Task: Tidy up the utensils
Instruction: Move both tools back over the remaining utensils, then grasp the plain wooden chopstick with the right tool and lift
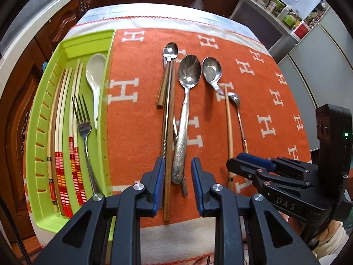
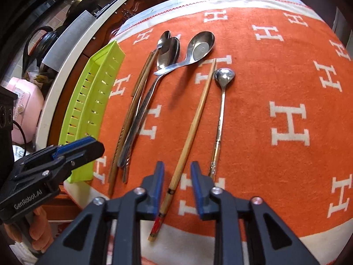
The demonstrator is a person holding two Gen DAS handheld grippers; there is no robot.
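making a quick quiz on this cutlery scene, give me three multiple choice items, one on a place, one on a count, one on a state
1. Where does the white ceramic soup spoon lie?
A. in the lime-green plastic tray
B. on the orange blanket with white H letters
C. between a gripper's fingers

2. How many metal forks lie in the tray?
A. none
B. one
C. three

3. How does the right gripper stand over the single bamboo chopstick?
A. shut on it
B. open, astride it
C. away from it

Answers:
1 A, it lies inside the tray beside the fork.
2 B, only one set of tines shows.
3 B, gaps show between the pads and the stick.
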